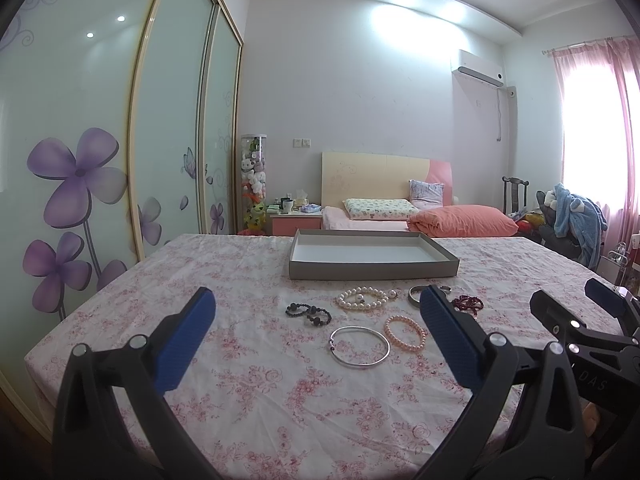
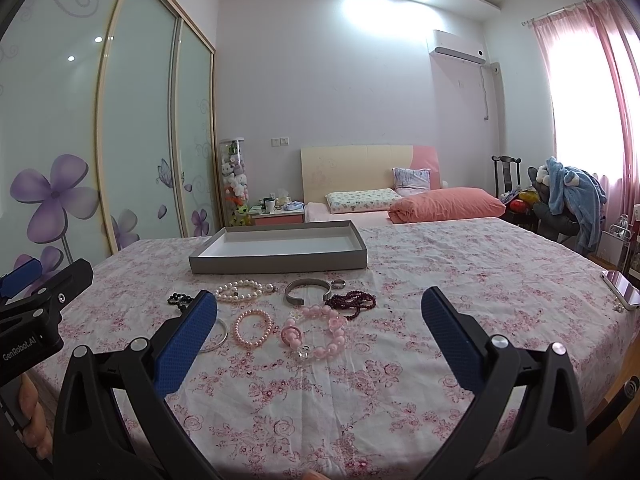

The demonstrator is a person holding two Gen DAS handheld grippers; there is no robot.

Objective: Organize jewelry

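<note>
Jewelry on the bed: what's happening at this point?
Nothing is picked up yet. A person holds both hand-held grippers, left and right, open above the floral sheet. Bracelets, including a pearl strand, silver bangle and dark red beads, lie loose before the empty grey tray.

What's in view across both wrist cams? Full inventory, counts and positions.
Shallow cardboard tray: 1, grey outside, white inside, empty, beyond the jewelry.
White pearl bracelet: 1, just before the tray.
Open metal cuff bangle: 1, grey, right of pearls.
Small metal ring: 1, beside the cuff.
Dark red bead strand: 1, right end.
Black bead bracelet: 1, left end.
Thin silver bangle: 1, nearest row.
Small-bead pink bracelet: 1, nearest row.
Chunky pink bead bracelet: 1, nearest row.
Phone: 1, pinkish, right edge.
Floral tablecloth: 1, pink-white.
Left gripper: blue fingers, open.
Right gripper: same, open.
</note>
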